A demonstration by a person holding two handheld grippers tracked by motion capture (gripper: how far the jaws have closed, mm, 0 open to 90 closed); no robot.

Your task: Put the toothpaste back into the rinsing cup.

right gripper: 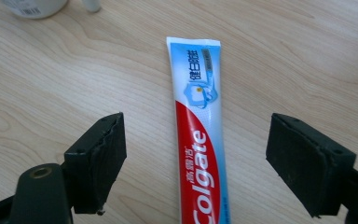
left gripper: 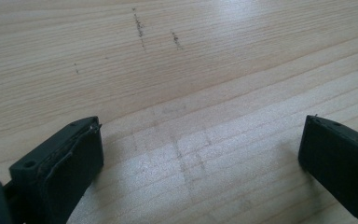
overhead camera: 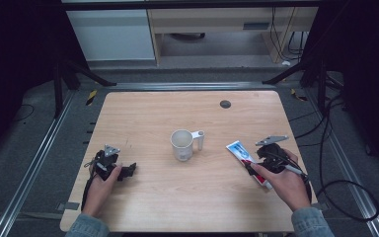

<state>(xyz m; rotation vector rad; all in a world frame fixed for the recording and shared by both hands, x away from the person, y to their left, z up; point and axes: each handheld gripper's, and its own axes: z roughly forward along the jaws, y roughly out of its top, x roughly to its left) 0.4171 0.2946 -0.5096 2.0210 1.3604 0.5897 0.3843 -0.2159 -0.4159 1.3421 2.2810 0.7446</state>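
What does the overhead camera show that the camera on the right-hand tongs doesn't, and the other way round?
The high view alone takes in the whole table, the mug's open top, the left tongs and both hands.

The right gripper view alone shows the toothpaste tube's printed lettering up close, lying between that camera's own open black jaws, neither pad touching it.

Both share the toothpaste tube, the wooden tabletop, part of the white mug and the right tongs.

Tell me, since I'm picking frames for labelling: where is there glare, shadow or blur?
Left gripper view: pale glare across the table top, soft shadows beside each pad, near jaws slightly soft. Right gripper view: the toothpaste tube print is sharp, lighting even. High view: table evenly lit, surroundings dark, the mug small.
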